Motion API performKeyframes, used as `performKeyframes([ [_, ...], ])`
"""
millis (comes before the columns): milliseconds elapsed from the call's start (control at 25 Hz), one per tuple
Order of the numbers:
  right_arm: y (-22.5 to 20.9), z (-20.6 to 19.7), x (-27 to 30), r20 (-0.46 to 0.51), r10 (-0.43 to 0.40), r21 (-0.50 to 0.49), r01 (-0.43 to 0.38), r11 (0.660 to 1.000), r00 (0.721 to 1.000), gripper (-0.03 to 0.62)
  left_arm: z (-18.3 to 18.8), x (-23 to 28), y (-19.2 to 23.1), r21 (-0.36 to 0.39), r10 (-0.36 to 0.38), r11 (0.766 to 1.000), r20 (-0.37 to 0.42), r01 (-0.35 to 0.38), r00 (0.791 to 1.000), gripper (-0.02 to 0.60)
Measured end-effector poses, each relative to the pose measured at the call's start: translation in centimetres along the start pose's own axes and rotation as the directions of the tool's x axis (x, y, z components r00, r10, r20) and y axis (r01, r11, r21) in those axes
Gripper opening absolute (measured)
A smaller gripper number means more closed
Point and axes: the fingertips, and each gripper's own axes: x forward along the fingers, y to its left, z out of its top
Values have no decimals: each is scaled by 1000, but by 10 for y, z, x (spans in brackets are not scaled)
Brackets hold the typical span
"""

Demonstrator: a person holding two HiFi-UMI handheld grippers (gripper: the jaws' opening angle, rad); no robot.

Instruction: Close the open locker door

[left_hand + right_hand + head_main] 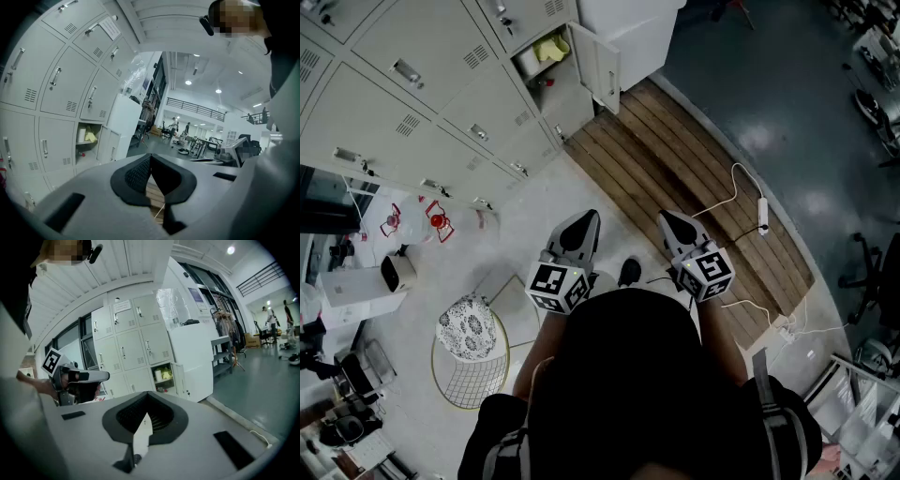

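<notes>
The grey lockers (412,103) stand far ahead of me. One low compartment (546,66) is open, showing a yellow item (549,47) and a white roll; its door (600,64) swings out to the right. The same open locker (88,139) and door (110,146) lie to the left in the left gripper view, and near the centre as locker (162,374) and door (180,379) in the right gripper view. My left gripper (583,223) and right gripper (668,221) are held side by side in front of my body, both shut and empty, well short of the door.
A wooden slatted platform (675,178) runs along the floor toward the lockers. A white cable with a power strip (762,214) lies on it. A wire basket stool (471,358) stands at my left. A tall white cabinet (630,28) adjoins the open locker.
</notes>
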Motion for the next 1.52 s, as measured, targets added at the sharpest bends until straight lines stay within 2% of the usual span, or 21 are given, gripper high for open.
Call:
performKeyframes([
  [360, -5, -4, -20, 8, 10, 2, -10, 1000, 1000, 3, -5, 4, -18, 3, -9, 1000, 0, 9, 1000, 18],
  [600, -1, -8, -24, -4, 12, -46, -13, 999, 1000, 3, -11, 4, -26, 3, -12, 1000, -19, 12, 1000, 18],
  [760, -2, -10, -18, 1, 15, -3, -15, 1000, 1000, 3, -16, 2, -20, -6, -1, 1000, -33, 1, 999, 18],
  [1080, -11, -7, 13, -11, -20, 40, 20, 999, 1000, 3, -13, 1, 20, -25, 21, 999, -47, -22, 999, 18],
  [1520, -8, 28, 96, 4, -96, 35, 96, 995, 995, 3, 34, 26, 107, -20, -22, 1000, -21, 21, 1000, 18],
])
